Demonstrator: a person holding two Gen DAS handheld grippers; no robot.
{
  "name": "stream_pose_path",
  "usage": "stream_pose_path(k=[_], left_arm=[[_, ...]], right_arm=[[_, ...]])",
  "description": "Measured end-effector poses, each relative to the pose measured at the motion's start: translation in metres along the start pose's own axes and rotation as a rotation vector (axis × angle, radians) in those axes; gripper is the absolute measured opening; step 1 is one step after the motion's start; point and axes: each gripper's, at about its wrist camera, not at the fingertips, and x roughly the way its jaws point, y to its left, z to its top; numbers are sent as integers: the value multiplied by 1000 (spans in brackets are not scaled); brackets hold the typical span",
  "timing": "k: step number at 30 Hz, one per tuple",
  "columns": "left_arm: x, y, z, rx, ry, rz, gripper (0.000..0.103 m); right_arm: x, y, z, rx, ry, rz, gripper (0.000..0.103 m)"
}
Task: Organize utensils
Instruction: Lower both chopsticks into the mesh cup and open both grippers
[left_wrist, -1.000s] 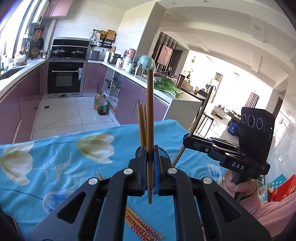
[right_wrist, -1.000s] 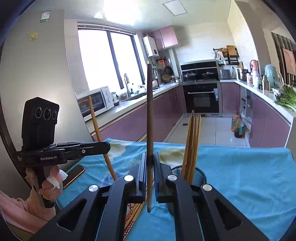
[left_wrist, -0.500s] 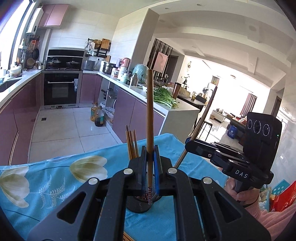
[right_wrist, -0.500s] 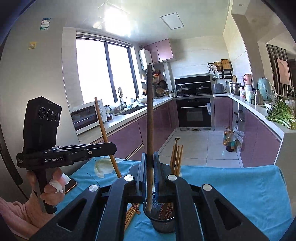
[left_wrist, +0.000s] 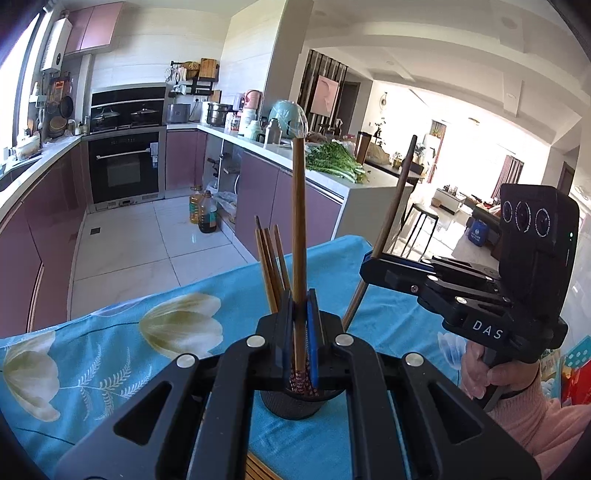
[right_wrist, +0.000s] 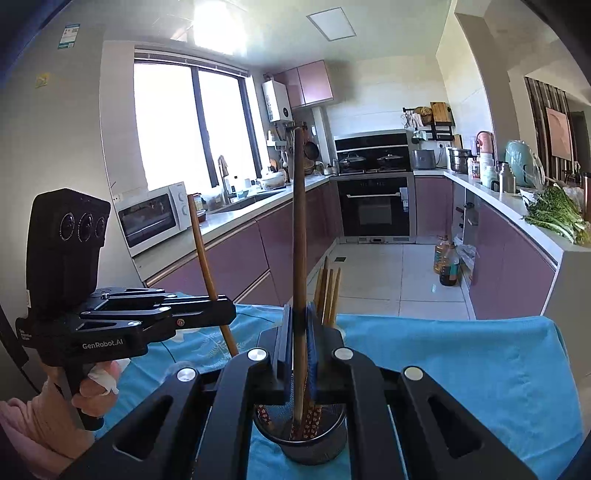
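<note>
We held one long wooden chopstick (left_wrist: 298, 236) upright in the left gripper (left_wrist: 299, 332), directly over the round black mesh utensil holder (left_wrist: 291, 404) on the floral blue tablecloth (left_wrist: 110, 354). More chopsticks (left_wrist: 271, 258) stood inside it, just beyond. The right gripper (left_wrist: 373, 264), to its right, clamped another chopstick (left_wrist: 391, 218).
</note>
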Motion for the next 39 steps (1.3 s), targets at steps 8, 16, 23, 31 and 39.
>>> stream_pose_path(k=[8, 16, 23, 31, 39], left_arm=[[19, -2, -17, 55, 111, 4, 7], [41, 6, -21, 43, 189, -3, 7], [55, 14, -14, 15, 205, 14, 8], [65, 18, -18, -11, 218, 36, 11], [42, 17, -27, -17, 157, 72, 15]], right_arm=[[13, -8, -14, 10, 94, -5, 6], [29, -8, -19, 4, 167, -3, 6], [41, -13, -17, 29, 174, -3, 6], [49, -18, -18, 61, 177, -10, 6], [48, -22, -24, 84, 177, -20, 8]])
